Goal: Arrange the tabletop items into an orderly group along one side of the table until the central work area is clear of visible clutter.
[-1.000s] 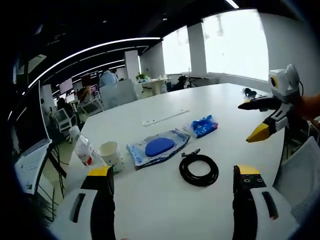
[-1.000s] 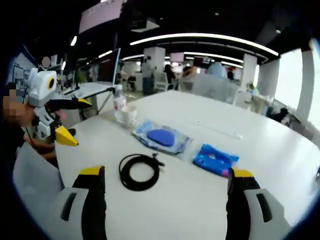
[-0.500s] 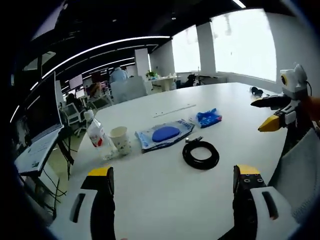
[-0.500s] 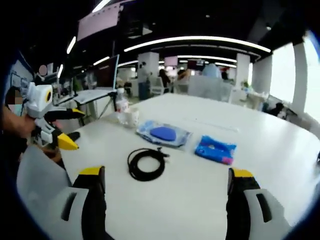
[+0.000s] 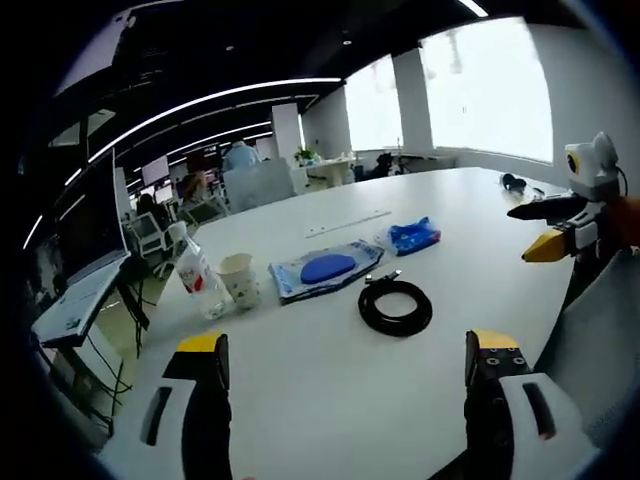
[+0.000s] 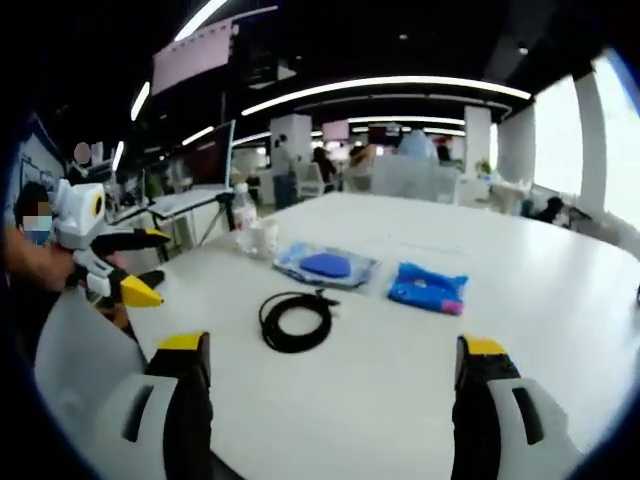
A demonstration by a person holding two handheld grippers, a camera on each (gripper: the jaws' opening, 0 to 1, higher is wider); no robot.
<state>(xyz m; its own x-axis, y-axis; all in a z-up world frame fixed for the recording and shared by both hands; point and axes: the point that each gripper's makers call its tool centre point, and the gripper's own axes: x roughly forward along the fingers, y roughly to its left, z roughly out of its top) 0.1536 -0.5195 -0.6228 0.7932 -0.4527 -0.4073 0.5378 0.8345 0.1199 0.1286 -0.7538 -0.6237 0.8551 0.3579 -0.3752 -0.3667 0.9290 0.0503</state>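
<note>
On the white table [image 5: 330, 390] lie a coiled black cable [image 5: 396, 307], a clear bag holding a blue oval thing [image 5: 326, 268] and a blue packet [image 5: 412, 236]. A paper cup [image 5: 240, 280] and a water bottle [image 5: 198, 275] stand at the table's left side. My left gripper [image 5: 350, 370] is open, empty, well short of the cable. The right gripper [image 5: 560, 225] shows at the far right of the left gripper view. In the right gripper view my right gripper [image 6: 330, 370] is open and empty before the cable [image 6: 297, 319], bag [image 6: 326, 265], packet [image 6: 428, 287], cup [image 6: 264, 238] and bottle [image 6: 242, 212].
A thin white strip [image 5: 348, 222] lies farther back on the table, and a small dark thing [image 5: 512, 183] sits near its far right edge. A desk with a monitor [image 5: 70, 300] stands left of the table. Office chairs and people fill the background.
Both cameras have pulled back and levelled, so the items look smaller and farther away. The bottle and cup came fully into the left gripper view. Nothing on the table moved.
</note>
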